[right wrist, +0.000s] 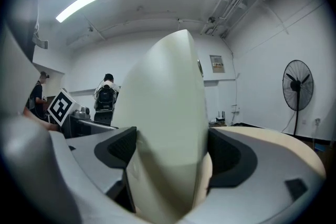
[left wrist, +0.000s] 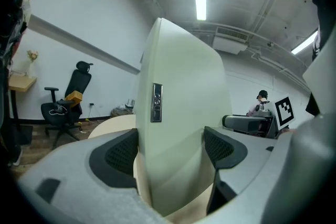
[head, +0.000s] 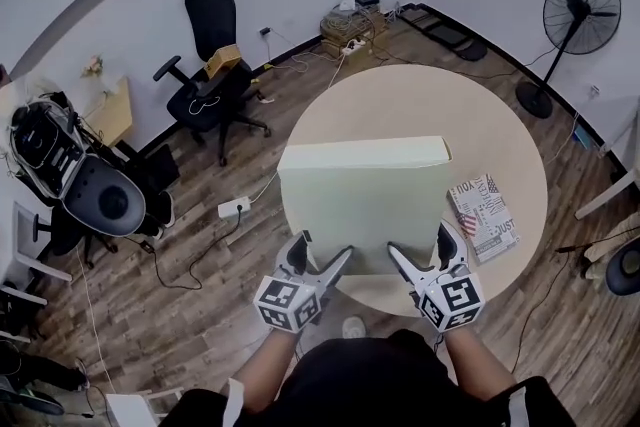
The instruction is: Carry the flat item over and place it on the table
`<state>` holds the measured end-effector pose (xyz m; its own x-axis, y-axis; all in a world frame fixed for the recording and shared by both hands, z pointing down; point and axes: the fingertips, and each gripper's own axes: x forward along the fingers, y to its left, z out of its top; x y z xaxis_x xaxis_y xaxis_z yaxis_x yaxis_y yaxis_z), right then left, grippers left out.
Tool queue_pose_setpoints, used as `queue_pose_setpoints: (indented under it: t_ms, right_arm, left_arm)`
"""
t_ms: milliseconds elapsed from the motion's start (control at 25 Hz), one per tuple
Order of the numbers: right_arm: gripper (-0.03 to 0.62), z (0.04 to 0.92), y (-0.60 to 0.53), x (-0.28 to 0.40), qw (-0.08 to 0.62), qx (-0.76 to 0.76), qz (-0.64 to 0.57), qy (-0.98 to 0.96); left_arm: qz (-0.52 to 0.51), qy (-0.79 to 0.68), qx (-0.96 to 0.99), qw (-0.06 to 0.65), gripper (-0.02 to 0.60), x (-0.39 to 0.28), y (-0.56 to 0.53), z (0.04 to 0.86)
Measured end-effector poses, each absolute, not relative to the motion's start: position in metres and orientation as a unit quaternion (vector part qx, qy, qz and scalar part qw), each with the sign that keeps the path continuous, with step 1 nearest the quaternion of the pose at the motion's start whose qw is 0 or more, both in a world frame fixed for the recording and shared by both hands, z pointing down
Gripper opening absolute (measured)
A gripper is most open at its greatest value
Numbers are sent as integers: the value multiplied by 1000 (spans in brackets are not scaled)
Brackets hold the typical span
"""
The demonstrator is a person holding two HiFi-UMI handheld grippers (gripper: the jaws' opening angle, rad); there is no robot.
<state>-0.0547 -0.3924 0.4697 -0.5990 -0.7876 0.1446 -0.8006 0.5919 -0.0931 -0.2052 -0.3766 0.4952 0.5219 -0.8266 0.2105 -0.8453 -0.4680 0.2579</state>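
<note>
The flat item [head: 365,200] is a large pale cream-green panel, standing tilted over the near half of the round tan table [head: 500,130]. Both grippers hold its near lower edge. My left gripper [head: 325,247] is shut on the left part of that edge, my right gripper [head: 418,240] on the right part. In the left gripper view the panel [left wrist: 181,97] rises edge-on between the dark pads [left wrist: 121,152], with a small metal plate [left wrist: 156,102] on its edge. It also fills the gap in the right gripper view [right wrist: 168,113]. Whether its lower edge touches the table is hidden.
A printed magazine [head: 483,215] lies on the table's right side. On the wood floor stand a black office chair [head: 212,75], a pedestal fan [head: 575,15], a power strip [head: 233,207] with cables and equipment [head: 60,155] at the left. People [right wrist: 106,97] stand in the background.
</note>
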Motion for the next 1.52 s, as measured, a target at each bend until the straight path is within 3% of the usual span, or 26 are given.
queue_pose_setpoints:
  t_ms: [680, 1520]
  right_arm:
    - [385, 559, -423, 9, 84, 461, 233, -852]
    - [387, 718, -416, 46, 196, 444, 430, -761]
  left_arm:
    - [97, -466, 841, 258, 371, -145, -410, 565]
    - [173, -462, 749, 443, 371, -112, -396, 712]
